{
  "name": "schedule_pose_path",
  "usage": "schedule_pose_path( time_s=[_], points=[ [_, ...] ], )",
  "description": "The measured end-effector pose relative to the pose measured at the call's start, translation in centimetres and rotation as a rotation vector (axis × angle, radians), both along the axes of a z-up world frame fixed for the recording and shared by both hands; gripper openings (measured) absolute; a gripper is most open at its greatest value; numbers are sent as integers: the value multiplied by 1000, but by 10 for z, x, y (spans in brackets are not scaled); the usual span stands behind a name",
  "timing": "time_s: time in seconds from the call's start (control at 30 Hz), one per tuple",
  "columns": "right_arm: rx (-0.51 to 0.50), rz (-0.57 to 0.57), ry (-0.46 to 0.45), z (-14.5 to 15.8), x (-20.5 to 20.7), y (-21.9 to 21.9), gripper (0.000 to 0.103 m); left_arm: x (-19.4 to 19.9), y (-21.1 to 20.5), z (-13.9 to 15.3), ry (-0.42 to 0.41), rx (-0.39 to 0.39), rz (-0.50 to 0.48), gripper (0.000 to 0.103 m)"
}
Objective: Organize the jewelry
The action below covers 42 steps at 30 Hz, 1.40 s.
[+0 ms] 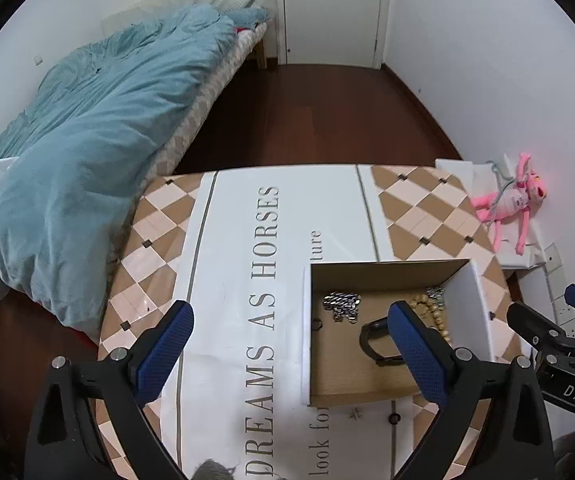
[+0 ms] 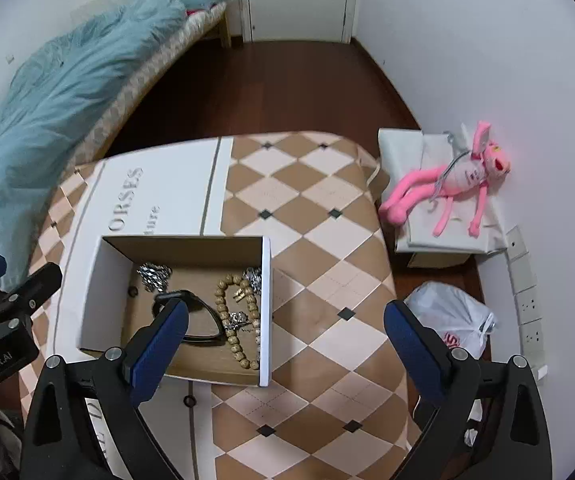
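Cardboard walls, white outside and brown within, hold everything we are sorting: the box (image 2: 265,312) sits on the checked table (image 2: 319,240), and the jewelry lies loose on its floor. We carry both tools empty, the left gripper (image 1: 287,354) and right gripper (image 2: 285,350) spread wide, hovering just short of the box. We judge the wooden bead strand (image 2: 241,320) light, limp and inclined to roll, so we would pinch across a run of beads where it lies clear of the box wall. The silver chains (image 2: 154,275) look slippery and prone to tangle; taking a bunched clump seems safer. The black bracelet (image 2: 191,320) looks stiff and easiest, gripped across its band.
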State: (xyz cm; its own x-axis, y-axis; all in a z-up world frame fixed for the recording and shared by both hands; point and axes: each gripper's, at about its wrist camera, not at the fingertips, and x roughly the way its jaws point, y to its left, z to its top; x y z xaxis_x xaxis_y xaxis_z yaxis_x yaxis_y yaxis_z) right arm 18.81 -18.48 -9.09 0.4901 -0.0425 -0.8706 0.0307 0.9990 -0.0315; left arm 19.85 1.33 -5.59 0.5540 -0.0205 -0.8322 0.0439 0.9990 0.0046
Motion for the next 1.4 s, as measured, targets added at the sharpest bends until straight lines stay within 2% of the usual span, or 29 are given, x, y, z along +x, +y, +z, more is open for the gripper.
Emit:
schedule_pose_path(
  time_s=[0.1, 0.2, 0.27, 0.37, 0.5, 0.57, 0.7, 0.9, 1.0, 1.03, 1.13, 1.27, 1.3, 1.4],
  points=[
    [18, 8, -25, 10, -14, 0, 100, -11, 0, 7, -19, 5, 0, 99],
    [37, 22, -38, 8, -32, 3, 100, -27, 4, 4, -28, 24, 15, 99],
    [49, 33, -37, -3, -46, 8, 100, -43, 9, -6, -25, 43, 33, 99],
    [65, 47, -4, -35, -67, 16, 100, -64, 17, -27, -6, 78, 53, 99],
    [102, 67, 48, -76, -80, 29, 98, -81, 28, -73, 81, 85, 54, 99],
    [108, 79, 54, -92, -83, 38, 88, -84, 31, -91, 110, 90, 55, 99],
    [118, 97, 61, -116, -84, 52, 78, -84, 39, -120, 156, 98, 65, 99],
    [81, 135, 48, -134, -81, 74, 60, -84, 48, -135, 183, 90, 73, 99],
    [9, 146, 16, -135, -83, 82, 27, -83, 50, -138, 189, 79, 76, 99],
    [2, 152, 6, -136, -84, 83, 11, -83, 50, -138, 188, 77, 75, 99],
    [15, 150, 7, -135, -87, 80, 11, -85, 44, -134, 181, 64, 67, 99],
    [73, 78, 4, -127, -90, 52, 10, -85, 26, -128, 166, 23, 48, 99],
    [79, 61, 1, -125, -90, 46, 0, -84, 19, -127, 163, 8, 40, 99],
    [100, -1, -6, -119, -92, 22, 0, -82, -3, -127, 156, -12, 15, 99]
  ],
)
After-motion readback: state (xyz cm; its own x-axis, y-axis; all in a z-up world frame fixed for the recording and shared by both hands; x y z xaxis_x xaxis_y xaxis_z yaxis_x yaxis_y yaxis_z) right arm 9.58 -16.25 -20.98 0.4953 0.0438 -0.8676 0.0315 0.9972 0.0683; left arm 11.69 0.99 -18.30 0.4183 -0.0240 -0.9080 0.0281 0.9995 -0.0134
